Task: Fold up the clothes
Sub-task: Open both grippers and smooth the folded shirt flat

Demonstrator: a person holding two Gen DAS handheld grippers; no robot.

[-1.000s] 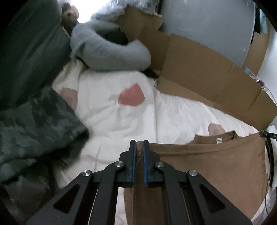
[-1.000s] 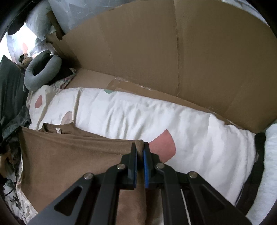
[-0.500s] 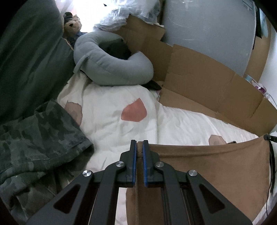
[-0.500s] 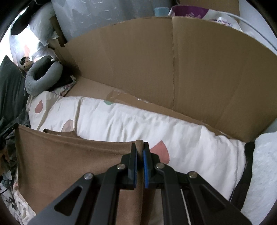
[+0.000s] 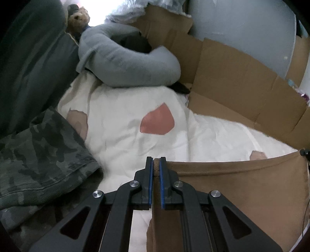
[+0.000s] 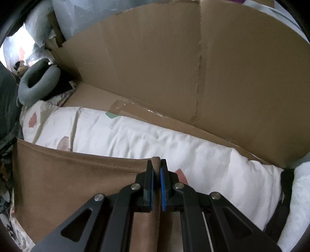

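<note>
A brown garment (image 5: 242,190) hangs stretched between my two grippers above a white patterned bedspread (image 5: 135,139). My left gripper (image 5: 156,161) is shut on its left top corner, a nub of brown cloth showing between the blue pads. In the right wrist view the same brown garment (image 6: 77,178) spreads to the left, its hemmed top edge taut. My right gripper (image 6: 156,162) is shut on the right top corner, with cloth poking up between the pads. The lower part of the garment is hidden behind the gripper arms.
A camouflage garment (image 5: 38,155) lies bunched at the left. A grey U-shaped pillow (image 5: 126,64) and a small teddy bear (image 5: 78,16) sit at the head of the bed. Flattened cardboard (image 6: 174,67) stands along the far side. A white pillow (image 6: 302,193) lies at the right.
Both grippers have lifted the garment's top edge off the bed and carried it forward; the collar and label seen earlier are now hidden behind the raised cloth. The grips are unchanged.
</note>
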